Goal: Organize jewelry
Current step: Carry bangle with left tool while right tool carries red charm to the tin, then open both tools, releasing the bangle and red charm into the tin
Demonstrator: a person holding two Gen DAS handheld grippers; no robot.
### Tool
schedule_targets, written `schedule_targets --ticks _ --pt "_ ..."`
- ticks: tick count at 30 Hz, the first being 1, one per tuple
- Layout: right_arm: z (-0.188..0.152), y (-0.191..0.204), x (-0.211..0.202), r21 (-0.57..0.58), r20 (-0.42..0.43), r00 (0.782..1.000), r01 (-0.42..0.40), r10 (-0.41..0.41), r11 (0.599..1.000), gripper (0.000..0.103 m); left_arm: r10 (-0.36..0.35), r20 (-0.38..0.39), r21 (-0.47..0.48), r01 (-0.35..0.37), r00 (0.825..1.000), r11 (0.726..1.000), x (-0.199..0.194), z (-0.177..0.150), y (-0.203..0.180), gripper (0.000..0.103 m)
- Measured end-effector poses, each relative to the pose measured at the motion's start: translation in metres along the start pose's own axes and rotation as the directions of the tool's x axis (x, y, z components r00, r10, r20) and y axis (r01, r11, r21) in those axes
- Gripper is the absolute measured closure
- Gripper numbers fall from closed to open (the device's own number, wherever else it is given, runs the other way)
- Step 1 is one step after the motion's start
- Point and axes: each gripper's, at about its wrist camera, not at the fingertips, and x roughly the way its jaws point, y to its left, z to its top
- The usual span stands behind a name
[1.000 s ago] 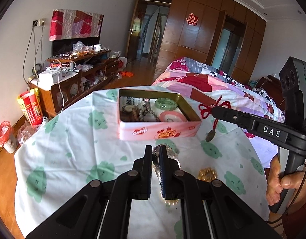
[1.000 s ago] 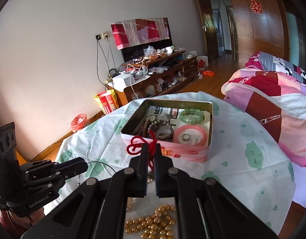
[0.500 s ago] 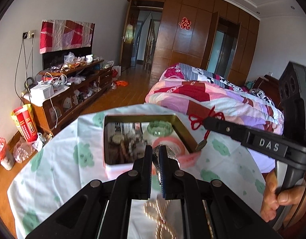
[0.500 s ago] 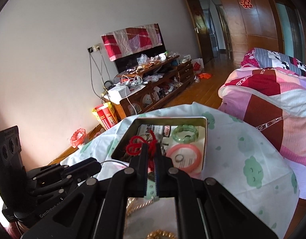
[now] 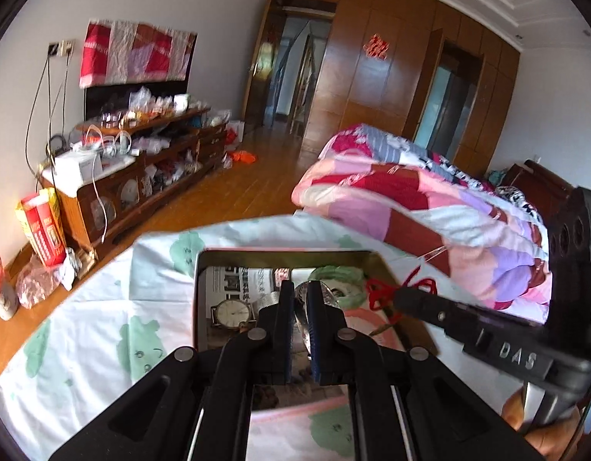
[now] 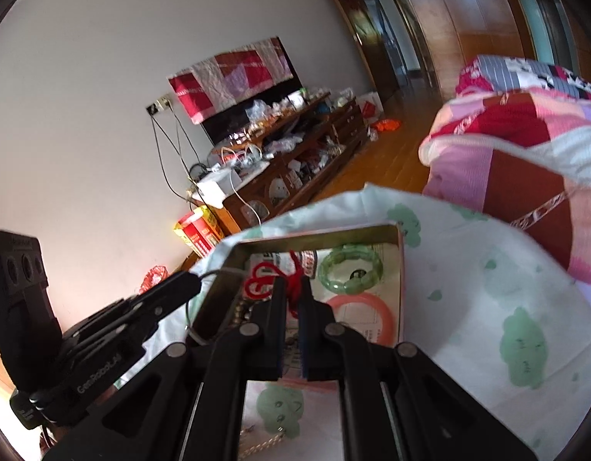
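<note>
Left claw [image 5: 300, 299] clenched on a silver piece, right claw [image 6: 289, 292] on red cord — both over the tin [image 5: 280, 255]

tin [image 5: 203, 299] on table [image 5: 84, 330] | in tin: watch [image 5: 231, 312] left, bead bracelet [image 6: 351, 267] far right, bangle [image 6: 362, 313] before it | cabinet [image 5: 141, 176] behind table, left | bed [image 5: 430, 199] behind, right

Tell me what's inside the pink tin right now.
Inside the pink tin: a green bangle, a pink bangle, a wristwatch and printed paper lining the bottom. The near part is hidden behind both grippers.
</note>
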Motion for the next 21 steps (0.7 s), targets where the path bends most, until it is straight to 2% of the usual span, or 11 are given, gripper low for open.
schedule_targets --ticks 5,8,12,14,16,17,18,19,21 --pt "-0.009 -0.016 0.026 0.04 -0.066 0.998 0.016 -0.014 0.999 0.095 0.052 -0.068 -0.015 -0.053 0.996 0.998 0.026 -0.008 0.008 0.097" --pt "-0.01 -0.017 0.029 0.016 -0.06 0.997 0.049 -0.048 0.999 0.094 0.073 -0.08 -0.028 -0.076 0.994 0.997 0.031 -0.009 0.012 0.097" --pt "-0.01 -0.018 0.032 -0.014 -0.032 0.997 0.072 -0.073 0.997 0.091 0.155 -0.072 0.004 -0.155 0.985 0.988 0.033 -0.014 0.009 0.097" --pt "-0.011 -0.019 0.031 -0.013 -0.03 0.997 0.07 -0.07 0.997 0.083 0.197 -0.08 0.015 -0.196 0.977 0.98 0.036 -0.015 0.011 0.097" --pt "-0.012 -0.016 0.027 -0.021 -0.014 0.997 0.075 -0.075 0.997 0.059 0.215 -0.086 0.026 -0.214 0.973 0.977 0.039 -0.016 0.01 0.097" --pt "-0.013 -0.015 0.024 -0.029 0.006 0.996 0.092 -0.092 0.995 0.037 0.22 -0.09 0.031 -0.218 0.971 0.975 0.04 -0.016 0.011 0.097" --pt "-0.011 -0.014 0.022 -0.034 0.026 0.994 0.104 -0.104 0.994 0.023 0.217 -0.095 0.033 -0.215 0.972 0.976 0.04 -0.016 0.01 0.097" --pt "-0.011 -0.012 0.016 -0.043 0.056 0.992 0.115 -0.113 0.992 0.022 0.212 -0.098 0.032 -0.21 0.972 0.977 0.041 -0.016 0.011 0.096" --pt "-0.009 -0.009 0.008 -0.058 0.101 0.987 0.127 -0.121 0.99 0.022 0.209 -0.1 0.024 -0.208 0.973 0.978 0.041 -0.016 0.013 0.087"
